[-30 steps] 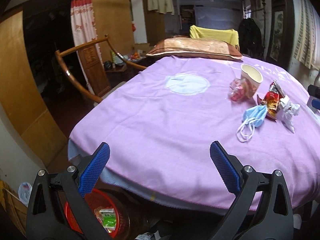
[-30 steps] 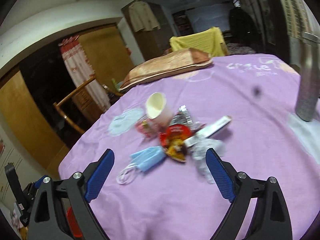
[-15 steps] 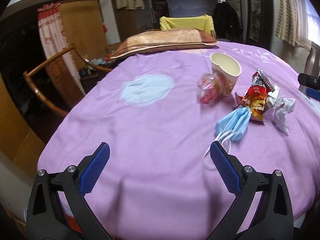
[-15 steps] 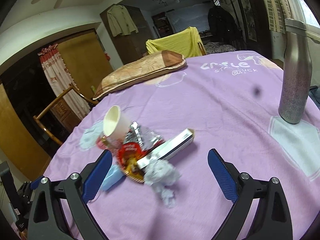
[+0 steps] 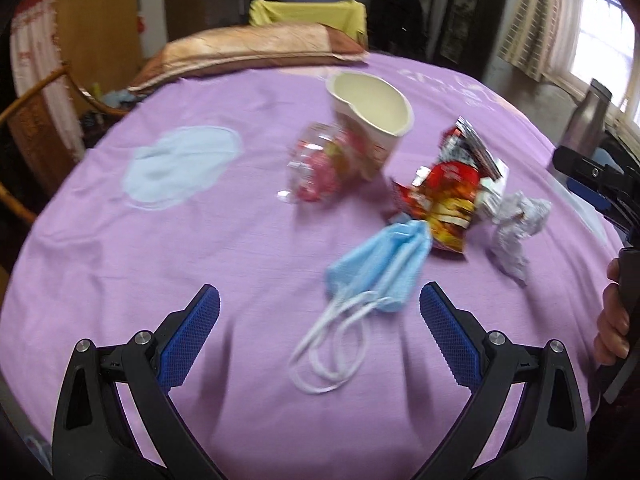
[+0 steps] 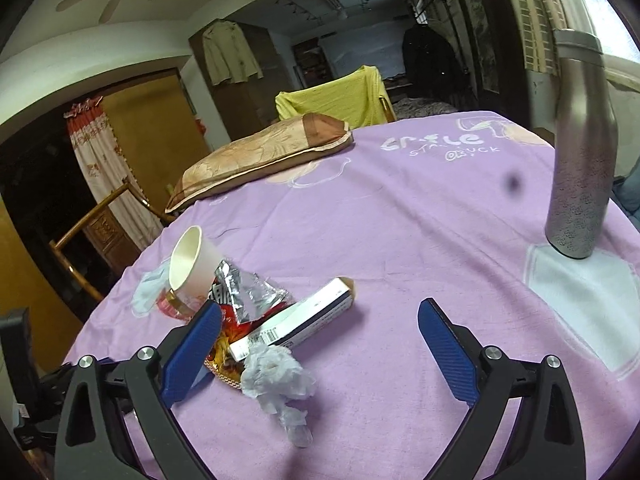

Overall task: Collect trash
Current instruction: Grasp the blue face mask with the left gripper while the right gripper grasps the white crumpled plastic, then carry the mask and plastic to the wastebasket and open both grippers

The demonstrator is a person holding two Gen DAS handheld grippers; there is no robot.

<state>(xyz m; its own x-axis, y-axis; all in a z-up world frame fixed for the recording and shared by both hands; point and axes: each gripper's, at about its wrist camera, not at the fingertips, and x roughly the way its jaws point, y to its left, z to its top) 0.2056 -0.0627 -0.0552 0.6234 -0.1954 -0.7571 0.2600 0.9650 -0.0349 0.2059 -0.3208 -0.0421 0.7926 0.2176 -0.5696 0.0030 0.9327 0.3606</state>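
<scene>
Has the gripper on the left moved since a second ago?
Yes. The left gripper has come in over the purple table, toward the blue face mask; earlier it hung back by the table's edge.

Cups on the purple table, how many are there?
1. The paper cup lies tipped over beside the red snack wrapper, its open mouth showing. Another could hide behind the pillow.

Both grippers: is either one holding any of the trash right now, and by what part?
Nothing is held. The left gripper is open above the blue face mask; the right gripper, jaws just opening, is empty over the crumpled tissue.
</scene>
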